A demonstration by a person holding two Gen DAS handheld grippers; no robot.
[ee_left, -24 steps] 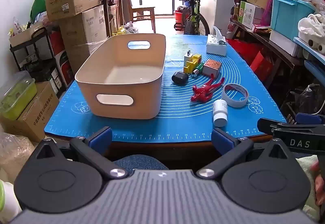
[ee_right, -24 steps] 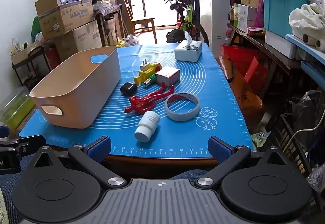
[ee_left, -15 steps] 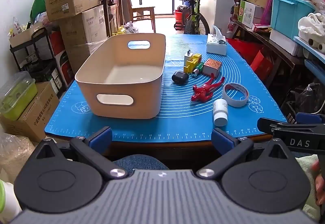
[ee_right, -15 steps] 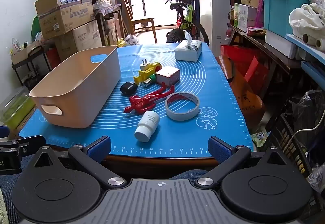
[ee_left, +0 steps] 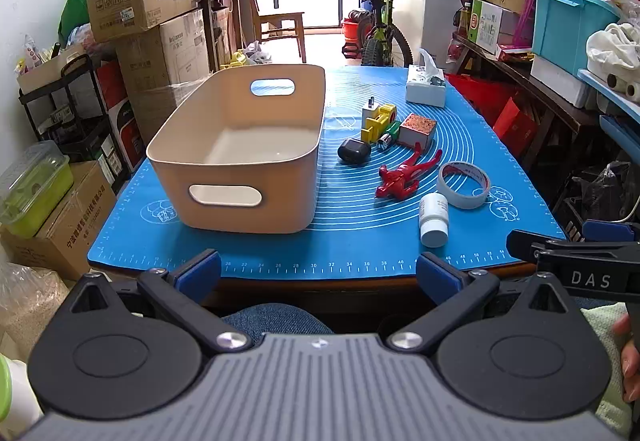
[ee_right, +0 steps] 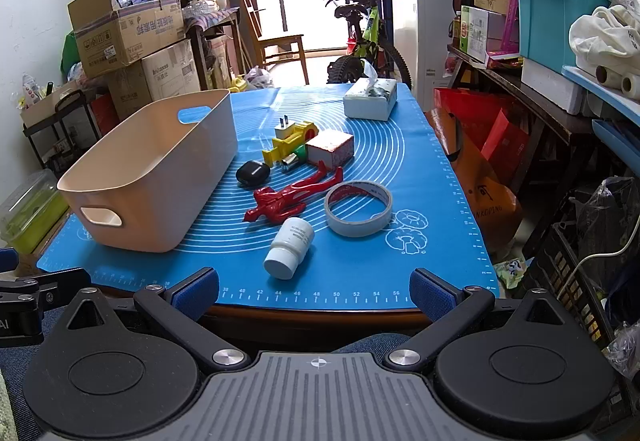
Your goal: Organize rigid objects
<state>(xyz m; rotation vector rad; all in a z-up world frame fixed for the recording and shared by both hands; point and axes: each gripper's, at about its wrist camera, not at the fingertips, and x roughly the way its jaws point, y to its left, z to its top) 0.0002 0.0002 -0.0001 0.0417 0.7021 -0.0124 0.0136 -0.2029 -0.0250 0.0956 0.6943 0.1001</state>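
I hold both tools short of the table's near edge, above the blue silicone mat (ee_left: 348, 249). My left gripper (ee_left: 318, 271) and my right gripper (ee_right: 314, 287) both stand with jaws wide apart, nothing between them.

The beige plastic bin (ee_left: 244, 177) sits empty at about eleven o'clock from my right tool. To its right the loose items lie in a cluster: a white pill bottle (ee_right: 289, 247) on its side nearest me, a roll of tape (ee_right: 358, 208) at one o'clock just beside it, a red figurine (ee_right: 294, 195) at twelve, then a black earbud case (ee_right: 251, 173), a yellow toy (ee_right: 290, 145), a white plug (ee_right: 285, 129) and a small patterned box (ee_right: 331, 148) farther back. A tissue box (ee_right: 372, 99) rests at the far edge.

Nothing is sorted yet, by my reading. The risks: the bottle, lying on its round side, may roll off the near edge if a finger nudges it, and the packed far items could be knocked about when I reach among them.
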